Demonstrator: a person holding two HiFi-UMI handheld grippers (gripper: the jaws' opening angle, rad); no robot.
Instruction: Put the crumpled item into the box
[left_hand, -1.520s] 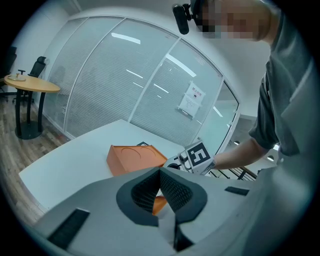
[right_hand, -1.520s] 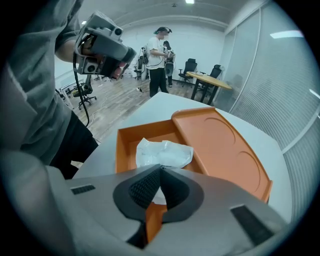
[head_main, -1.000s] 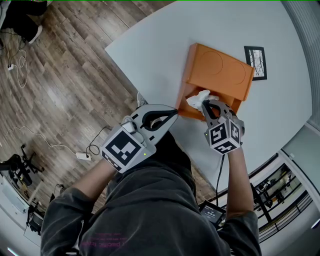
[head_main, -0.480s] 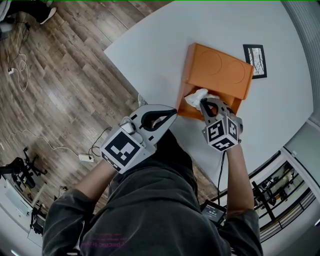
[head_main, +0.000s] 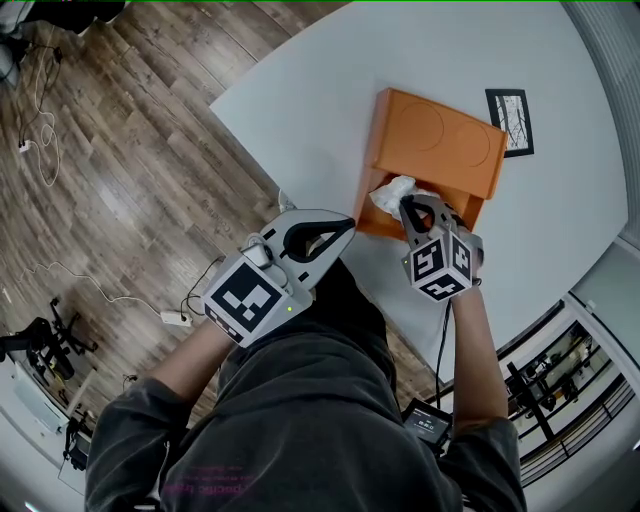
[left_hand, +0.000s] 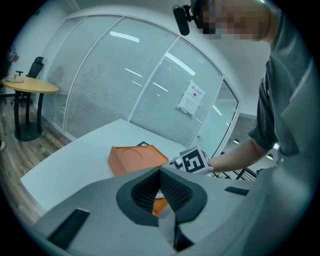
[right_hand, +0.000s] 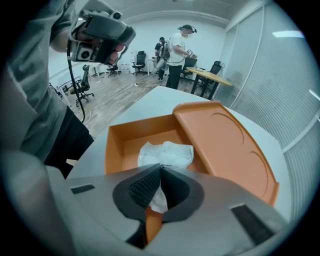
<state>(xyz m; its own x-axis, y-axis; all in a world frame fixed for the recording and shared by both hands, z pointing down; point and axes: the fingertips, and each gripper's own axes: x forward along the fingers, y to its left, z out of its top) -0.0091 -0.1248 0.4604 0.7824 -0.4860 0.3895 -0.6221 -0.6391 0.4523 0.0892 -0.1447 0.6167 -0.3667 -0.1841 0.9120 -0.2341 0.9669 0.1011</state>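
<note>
An orange box (head_main: 372, 203) lies on the white table (head_main: 300, 90), its lid (head_main: 435, 145) slid back so the near part is uncovered. The crumpled white paper (head_main: 392, 194) hangs over that uncovered part, with my right gripper (head_main: 408, 206) shut on it. In the right gripper view the paper (right_hand: 165, 154) sits above the box floor (right_hand: 131, 147) and its tail runs between the closed jaws of that gripper (right_hand: 160, 170). My left gripper (head_main: 345, 226) is shut and holds nothing, close to the box's near left corner. The left gripper (left_hand: 160, 172) points at the box (left_hand: 135, 157).
A small framed picture (head_main: 511, 124) lies on the table beyond the box. The table's edge runs close to my body, with wooden floor (head_main: 120, 170) and cables to the left. People and office chairs stand far off in the right gripper view.
The right gripper with the paper has shifted slightly left and toward the box opening. The left gripper has stayed in place.
</note>
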